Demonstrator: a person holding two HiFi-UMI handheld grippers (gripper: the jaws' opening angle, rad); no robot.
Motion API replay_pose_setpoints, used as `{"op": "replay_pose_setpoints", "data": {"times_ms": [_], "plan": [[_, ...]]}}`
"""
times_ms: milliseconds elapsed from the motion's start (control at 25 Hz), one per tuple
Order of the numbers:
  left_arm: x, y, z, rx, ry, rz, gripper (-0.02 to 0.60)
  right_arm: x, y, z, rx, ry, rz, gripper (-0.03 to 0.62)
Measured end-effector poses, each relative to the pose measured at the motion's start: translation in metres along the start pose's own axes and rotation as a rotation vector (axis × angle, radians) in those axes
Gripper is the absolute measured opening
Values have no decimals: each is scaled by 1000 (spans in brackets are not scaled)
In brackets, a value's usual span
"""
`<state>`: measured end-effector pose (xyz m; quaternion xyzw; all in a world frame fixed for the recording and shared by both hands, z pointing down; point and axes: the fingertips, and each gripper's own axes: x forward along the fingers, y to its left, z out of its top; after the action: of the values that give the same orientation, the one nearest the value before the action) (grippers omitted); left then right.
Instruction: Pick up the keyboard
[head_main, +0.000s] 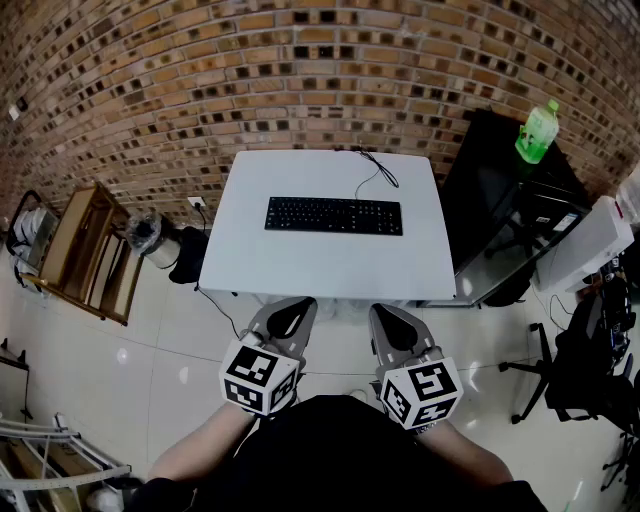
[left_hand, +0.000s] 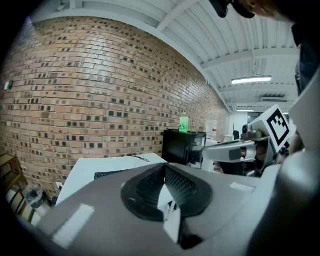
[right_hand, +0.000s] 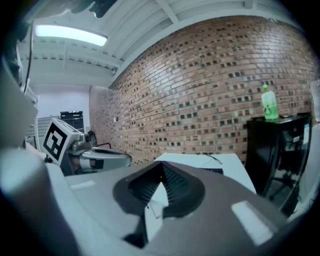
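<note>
A black keyboard (head_main: 333, 215) lies flat in the middle of a white table (head_main: 320, 270), and its cable runs to the table's back edge. Both grippers hover side by side in front of the table's near edge, well short of the keyboard. My left gripper (head_main: 292, 312) is shut with nothing in it, and my right gripper (head_main: 384, 318) is shut and empty too. In the left gripper view the closed tips (left_hand: 164, 168) point toward the table, with the keyboard (left_hand: 111, 174) far beyond. The right gripper view shows its closed tips (right_hand: 162, 167) and a strip of keyboard (right_hand: 213, 171).
A brick wall (head_main: 300, 80) backs the table. A black cabinet (head_main: 490, 190) stands at the table's right with a green bottle (head_main: 537, 130) on top. A wooden shelf (head_main: 85, 250) and a bin (head_main: 150, 235) stand at the left. A white box (head_main: 590, 245) and chairs are at the far right.
</note>
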<state>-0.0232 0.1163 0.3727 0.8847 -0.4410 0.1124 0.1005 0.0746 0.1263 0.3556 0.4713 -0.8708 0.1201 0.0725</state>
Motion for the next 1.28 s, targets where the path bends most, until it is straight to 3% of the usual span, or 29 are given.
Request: {"op": "replay_pose_setpoints", "data": {"times_ms": [840,1280], "plan": [[25,-6,3,-49,1,129,6,-23,-49,-12,-17,44,70,3],[51,50,0,-92,25,161,6,16,-71,-15,-12,85,61,9]]}}
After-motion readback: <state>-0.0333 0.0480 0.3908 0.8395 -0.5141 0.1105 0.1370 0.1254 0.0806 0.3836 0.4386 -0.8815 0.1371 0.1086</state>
